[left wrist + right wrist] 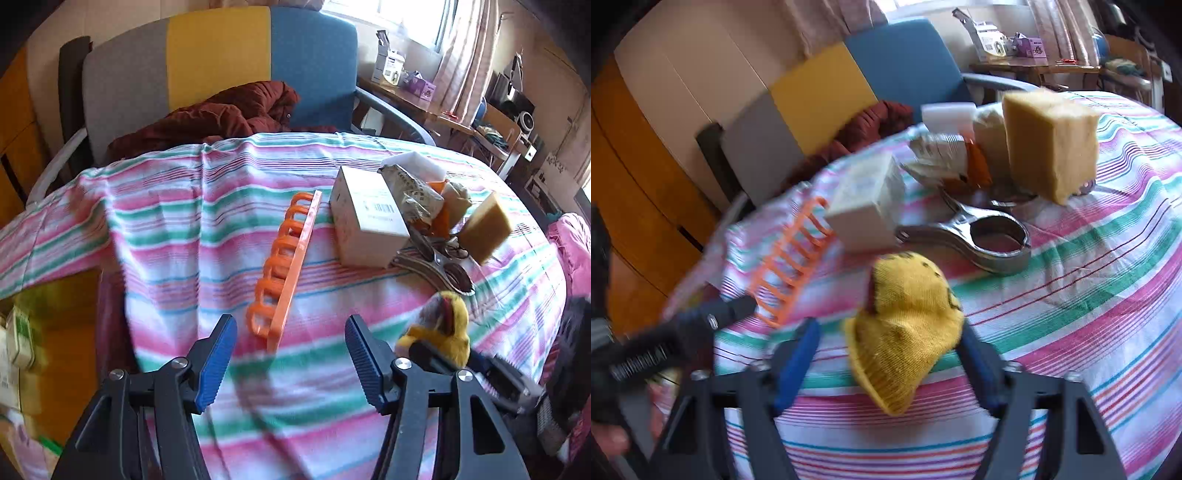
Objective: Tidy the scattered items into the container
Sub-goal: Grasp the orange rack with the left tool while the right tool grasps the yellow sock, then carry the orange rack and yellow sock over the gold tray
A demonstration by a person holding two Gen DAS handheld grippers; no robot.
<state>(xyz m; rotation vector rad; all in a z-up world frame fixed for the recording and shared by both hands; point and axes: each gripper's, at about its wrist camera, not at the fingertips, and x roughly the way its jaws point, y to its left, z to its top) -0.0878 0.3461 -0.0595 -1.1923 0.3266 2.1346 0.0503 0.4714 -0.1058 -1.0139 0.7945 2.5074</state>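
Note:
My left gripper (pixel 291 325) hangs open over the striped tablecloth (pixel 184 206) with nothing between its fingers, just short of the near end of an orange plastic rack (pixel 284 273). My right gripper (pixel 886 354) is open around a yellow knitted piece (pixel 905 325) on the cloth. Its right pad touches the knit and its left pad stands clear of it. Beyond lie a white carton (pixel 864 206), a metal clamp (pixel 982 240) and a tan sponge block (pixel 1052 140). Crinkled packets (pixel 410 192) are piled behind the carton.
A yellow bin (pixel 62 332) holding small packs sits below the table's left edge. A grey, yellow and blue chair (pixel 221 62) with a dark red garment (pixel 229 110) stands behind the table. A cluttered desk (pixel 424 96) fills the far right.

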